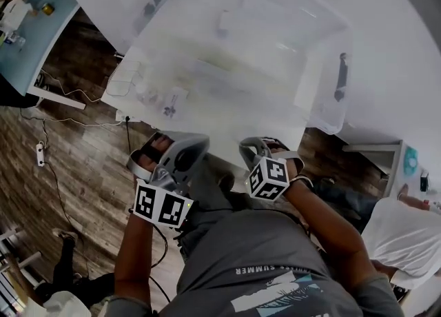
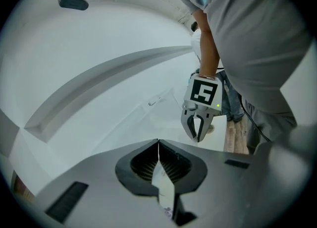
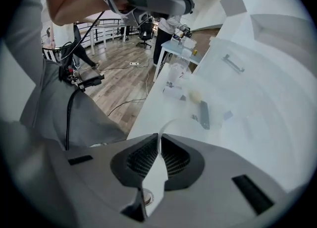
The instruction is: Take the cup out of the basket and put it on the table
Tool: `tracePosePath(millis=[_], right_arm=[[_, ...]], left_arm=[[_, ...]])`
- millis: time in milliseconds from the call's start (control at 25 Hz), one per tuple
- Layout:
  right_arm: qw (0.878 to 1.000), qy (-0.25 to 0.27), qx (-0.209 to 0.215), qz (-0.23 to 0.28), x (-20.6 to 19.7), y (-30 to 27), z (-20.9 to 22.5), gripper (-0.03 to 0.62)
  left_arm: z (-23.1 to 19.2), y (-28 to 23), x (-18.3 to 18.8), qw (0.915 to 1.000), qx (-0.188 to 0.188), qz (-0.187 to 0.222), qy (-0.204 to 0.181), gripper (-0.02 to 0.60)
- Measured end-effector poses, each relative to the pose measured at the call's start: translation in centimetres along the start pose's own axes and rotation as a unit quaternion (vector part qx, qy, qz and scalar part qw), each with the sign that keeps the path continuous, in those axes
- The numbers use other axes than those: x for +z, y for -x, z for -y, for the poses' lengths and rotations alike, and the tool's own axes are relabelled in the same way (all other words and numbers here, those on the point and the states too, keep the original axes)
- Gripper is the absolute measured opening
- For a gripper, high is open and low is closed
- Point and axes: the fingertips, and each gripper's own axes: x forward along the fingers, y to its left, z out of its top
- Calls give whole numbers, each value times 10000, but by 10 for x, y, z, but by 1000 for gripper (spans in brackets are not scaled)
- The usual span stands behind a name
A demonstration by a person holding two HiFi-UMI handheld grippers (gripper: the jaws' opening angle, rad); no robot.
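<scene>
My right gripper (image 3: 158, 137) is shut on a thin, clear curved rim (image 3: 169, 122) that looks like the cup's edge. The rest of the cup is too see-through to make out. From the left gripper view, the right gripper (image 2: 200, 135) hangs tips-down over the white table's (image 2: 99, 123) near edge. My left gripper (image 2: 158, 145) is shut with nothing between its pads. In the head view, the left gripper (image 1: 186, 149) and the right gripper (image 1: 253, 149) are held close to the person's body at the table's front. The pale see-through basket (image 1: 207, 67) stands mid-table, beyond both grippers.
A smaller clear bin (image 1: 324, 102) with a dark handle stands on the table's right. Small clear containers (image 3: 173, 73), a yellowish lump (image 3: 195, 94) and a dark flat piece (image 3: 204, 115) lie at the table's left end. Cables (image 1: 55, 123) trail over the wooden floor.
</scene>
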Motion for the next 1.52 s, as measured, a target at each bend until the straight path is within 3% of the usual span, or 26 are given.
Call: tracePosePath(millis=[520, 840, 1080, 1200, 1240, 1280, 1520], right_arm=[[9947, 47, 456, -923, -36, -56, -1, 32], [9944, 145, 424, -957, -33, -64, 10, 34], [9983, 65, 274, -506, -18, -46, 14, 98], [9998, -99, -191, -48, -2, -19, 28, 98], [9991, -170, -372, 132, 3, -6, 33, 85], [9979, -264, -518, 301, 8, 8, 37, 14], [9849, -976, -977, 1039, 20, 83, 49, 12]], left_arm=[[7, -3, -27, 9994, -153, -168, 265, 9], [6, -7, -33, 9989, -273, -228, 306, 9], [9, -12, -30, 9984, -387, -279, 293, 9], [7, -10, -28, 9984, -375, -300, 291, 9], [5, -8, -27, 9985, -356, -308, 296, 9], [3, -6, -25, 9985, -330, -316, 303, 9], [-10, 7, -10, 9990, -143, -343, 253, 9]])
